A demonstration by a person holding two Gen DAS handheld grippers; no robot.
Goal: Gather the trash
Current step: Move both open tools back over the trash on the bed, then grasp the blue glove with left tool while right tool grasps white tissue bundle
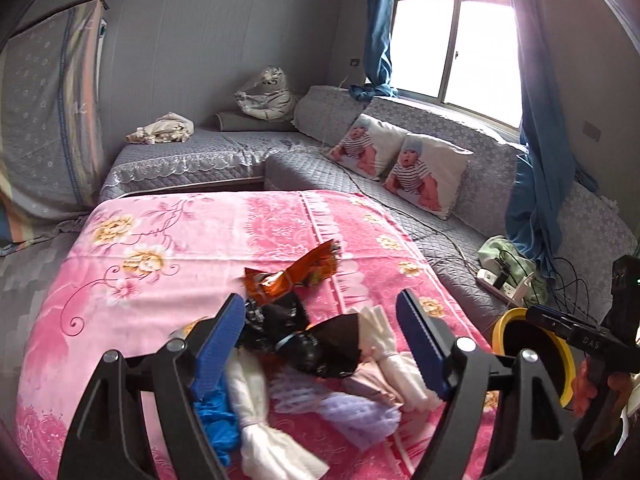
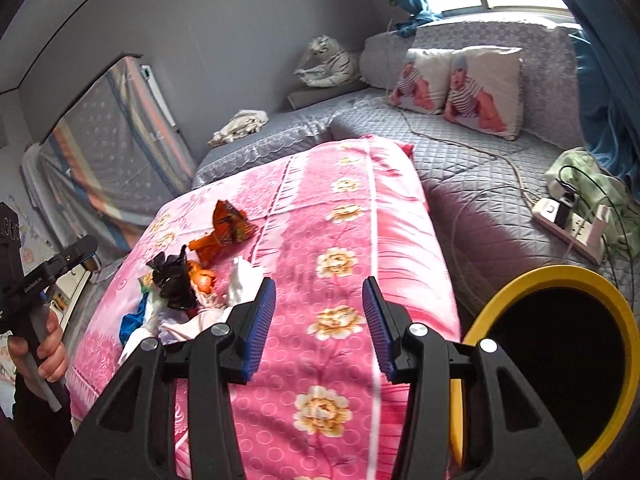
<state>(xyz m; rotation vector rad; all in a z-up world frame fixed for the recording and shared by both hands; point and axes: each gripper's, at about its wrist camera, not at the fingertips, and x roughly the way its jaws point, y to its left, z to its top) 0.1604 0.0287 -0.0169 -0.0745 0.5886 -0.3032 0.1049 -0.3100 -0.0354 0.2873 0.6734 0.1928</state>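
So the trash pile [image 1: 312, 344] sits on the pink flowered blanket [image 1: 160, 240], black plastic bag [image 1: 316, 348] in the middle, orange wrapper [image 1: 296, 276] at its 12 o'clock, white tissue wads [image 1: 264, 412] and a blue glove [image 1: 216, 420] toward 7 o'clock. Left gripper [image 1: 324, 336] hangs right over the pile, jaws spread wide, nothing in them. Right gripper [image 2: 320, 320] is released too, over bare blanket, with the pile off at its 10 o'clock. Yellow-rimmed bin [image 2: 560, 344] sits at 3 o'clock from the right gripper, just beside the blanket edge. Power strip [image 2: 568, 224] on the grey couch [image 2: 460, 184] behind.
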